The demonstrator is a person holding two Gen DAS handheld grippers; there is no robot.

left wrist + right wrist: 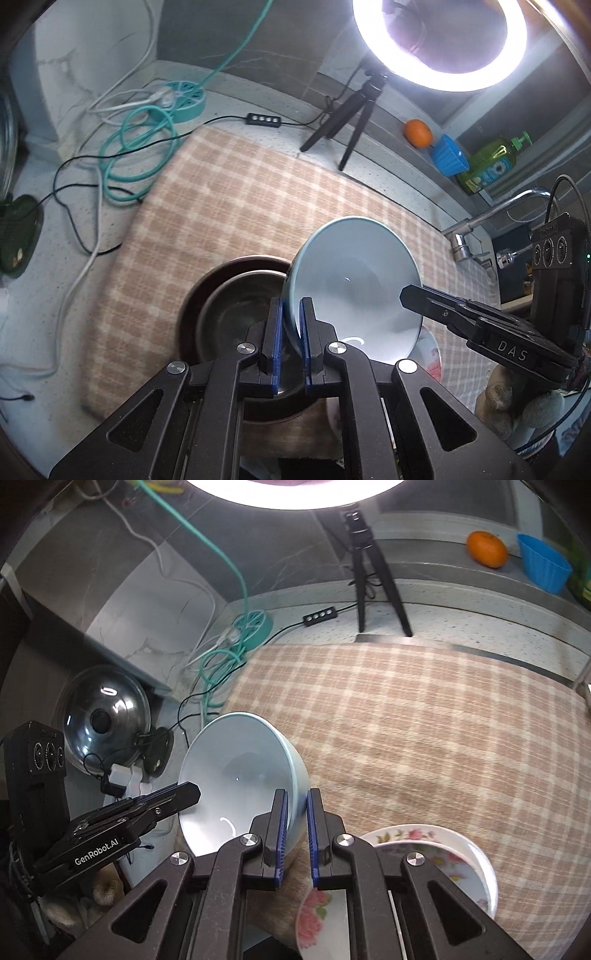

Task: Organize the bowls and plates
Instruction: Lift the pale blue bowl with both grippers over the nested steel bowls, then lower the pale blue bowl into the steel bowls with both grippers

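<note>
A pale blue bowl (354,284) is held tilted in the air between both grippers; it also shows in the right wrist view (236,768). My left gripper (292,325) is shut on its near rim. My right gripper (295,819) is shut on the opposite rim, and shows in the left wrist view (410,295) at the bowl's right edge. Below and left sit dark brown stacked bowls (229,295) on the checked cloth (229,206). White floral plates (443,853) lie under my right gripper.
A ring light on a tripod (354,114) stands at the back. Cables (136,155) coil at the left. An orange (418,133), a blue cup (448,155) and a soap bottle (491,162) sit on the ledge. A tap (476,236) is right. A glass lid (107,720) lies left.
</note>
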